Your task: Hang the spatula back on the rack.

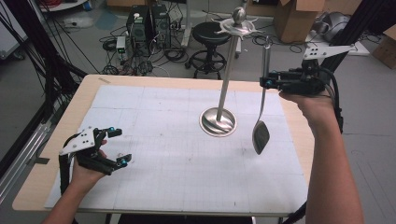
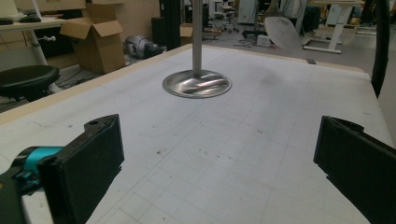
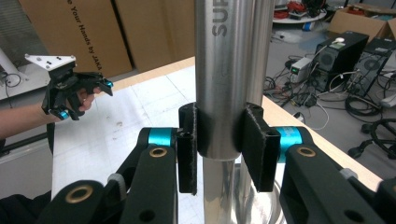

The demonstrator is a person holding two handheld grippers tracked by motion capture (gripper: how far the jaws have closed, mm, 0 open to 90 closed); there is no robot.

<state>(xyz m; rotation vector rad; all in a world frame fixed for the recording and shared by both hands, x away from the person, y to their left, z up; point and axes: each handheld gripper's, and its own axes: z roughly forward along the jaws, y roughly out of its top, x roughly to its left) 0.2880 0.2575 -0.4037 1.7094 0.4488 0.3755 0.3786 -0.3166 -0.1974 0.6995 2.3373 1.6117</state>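
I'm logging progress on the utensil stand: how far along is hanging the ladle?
Done: the right gripper has the ladle clamped by its handle and lifted off the table. In hand: it hangs beside the stand, bowl down. Left: hooking it onto the arms at the stand's top. The left gripper rests open on the table.

Table [image 1: 51, 177]; grid mat [image 1: 163, 177]; steel stand [image 1: 218, 122]

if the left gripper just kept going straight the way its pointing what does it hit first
Probably the round base of the metal stand, dead ahead of the open left gripper; only bare mat lies between. Depth is uncertain.
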